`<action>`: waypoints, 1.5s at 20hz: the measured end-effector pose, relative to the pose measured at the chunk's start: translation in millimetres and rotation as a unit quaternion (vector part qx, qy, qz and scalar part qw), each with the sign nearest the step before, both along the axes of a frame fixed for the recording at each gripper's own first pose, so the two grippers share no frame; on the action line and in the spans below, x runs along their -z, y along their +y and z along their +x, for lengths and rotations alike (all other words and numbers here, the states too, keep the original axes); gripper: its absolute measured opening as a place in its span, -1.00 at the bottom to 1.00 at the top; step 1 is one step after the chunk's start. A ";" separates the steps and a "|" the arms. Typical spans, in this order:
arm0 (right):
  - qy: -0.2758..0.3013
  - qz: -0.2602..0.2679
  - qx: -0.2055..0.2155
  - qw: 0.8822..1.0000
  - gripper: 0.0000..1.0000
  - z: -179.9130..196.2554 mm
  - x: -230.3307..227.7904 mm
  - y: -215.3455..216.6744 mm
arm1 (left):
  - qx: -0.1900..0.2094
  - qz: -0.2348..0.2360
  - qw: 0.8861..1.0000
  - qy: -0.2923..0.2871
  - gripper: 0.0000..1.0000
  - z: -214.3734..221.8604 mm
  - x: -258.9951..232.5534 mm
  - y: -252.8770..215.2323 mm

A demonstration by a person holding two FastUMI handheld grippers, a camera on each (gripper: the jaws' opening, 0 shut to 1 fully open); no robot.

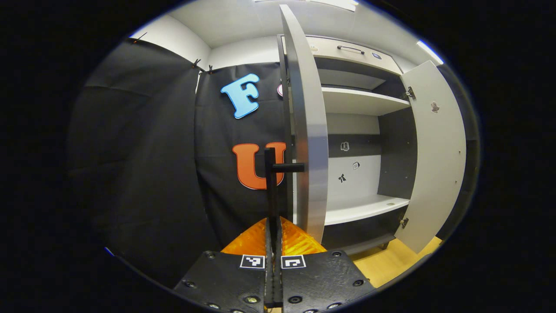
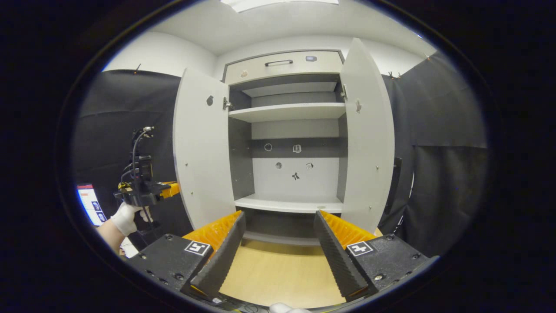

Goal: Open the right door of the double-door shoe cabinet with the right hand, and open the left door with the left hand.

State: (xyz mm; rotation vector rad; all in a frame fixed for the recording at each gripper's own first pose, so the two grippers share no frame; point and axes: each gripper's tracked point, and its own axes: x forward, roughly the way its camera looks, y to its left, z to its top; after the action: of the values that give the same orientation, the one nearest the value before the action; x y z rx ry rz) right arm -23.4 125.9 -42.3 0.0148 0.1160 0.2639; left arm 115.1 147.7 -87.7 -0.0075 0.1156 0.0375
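Both cabinet doors stand wide; left gripper pinches handle, right gripper spread.

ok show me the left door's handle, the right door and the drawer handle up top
left door handle point(image 1: 271, 191): left gripper view, the vertical bar.
right door point(image 2: 369, 143): right gripper view, its inner face.
drawer handle point(image 2: 278, 62): right gripper view, middle of the bar.

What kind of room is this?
Probably a recording booth, not a home: black cloth hangs on the walls, a lone cabinet stands open and bare, and a gloved hand holds the left gripper.
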 end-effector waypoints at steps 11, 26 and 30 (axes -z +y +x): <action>-0.002 0.003 0.018 1.000 0.97 -1.5 -0.4 -9.7 | -0.033 0.009 0.999 0.027 -0.15 -24.0 14.9 19.7; 0.004 -0.009 0.025 1.000 0.98 -3.3 2.9 -51.9 | -0.035 -0.016 0.998 0.051 0.96 -105.1 34.3 -52.4; -0.005 -0.005 0.038 0.999 0.98 -6.5 -7.5 -76.9 | -0.019 -0.017 0.999 0.034 0.96 -121.2 5.3 -95.0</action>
State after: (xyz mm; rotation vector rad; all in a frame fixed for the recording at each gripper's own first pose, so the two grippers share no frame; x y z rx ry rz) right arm -29.9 49.0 -34.8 0.0076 0.1064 0.1878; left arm -6.1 52.7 -93.0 -0.0420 0.1837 0.0736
